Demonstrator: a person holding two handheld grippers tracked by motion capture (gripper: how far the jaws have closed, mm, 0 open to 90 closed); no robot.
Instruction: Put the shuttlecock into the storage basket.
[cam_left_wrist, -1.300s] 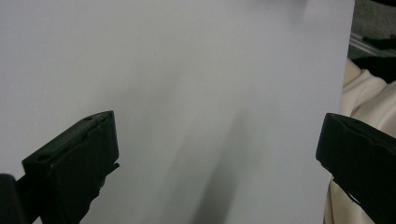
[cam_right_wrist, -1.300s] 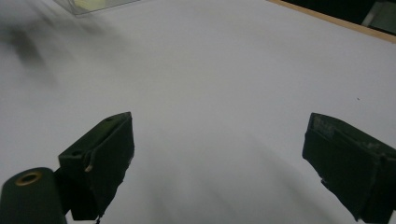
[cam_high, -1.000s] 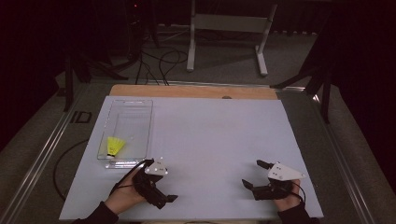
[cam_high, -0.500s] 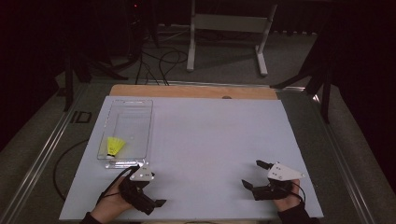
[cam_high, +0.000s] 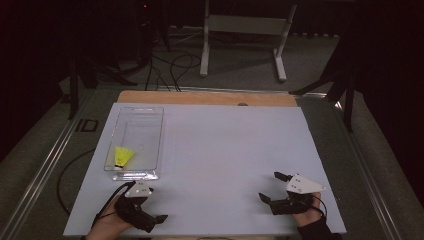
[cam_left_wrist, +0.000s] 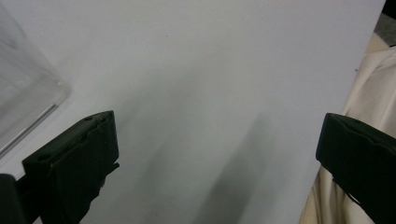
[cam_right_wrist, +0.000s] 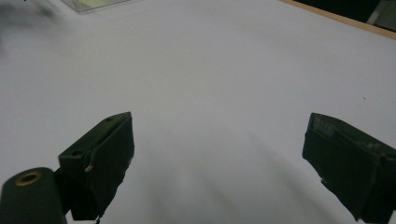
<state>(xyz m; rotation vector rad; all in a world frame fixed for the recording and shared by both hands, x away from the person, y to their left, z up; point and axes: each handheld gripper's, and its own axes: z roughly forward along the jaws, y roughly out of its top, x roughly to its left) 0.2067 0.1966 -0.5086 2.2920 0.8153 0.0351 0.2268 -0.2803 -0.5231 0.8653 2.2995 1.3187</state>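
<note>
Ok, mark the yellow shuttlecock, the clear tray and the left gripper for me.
yellow shuttlecock (cam_high: 122, 156), high view, on its feather skirt.
clear tray (cam_high: 131, 175), high view, on its near rim.
left gripper (cam_high: 155, 223), high view, midway between its open jaws.

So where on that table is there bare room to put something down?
Most of the white sheet is bare, from the clear tray across to its right edge. The tray holds a yellow shuttlecock; the left gripper and right gripper occupy the near edge.

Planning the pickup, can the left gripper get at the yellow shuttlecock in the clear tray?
Probably yes: the left gripper is open, just below the clear tray, whose top looks uncovered above the yellow shuttlecock.
</note>
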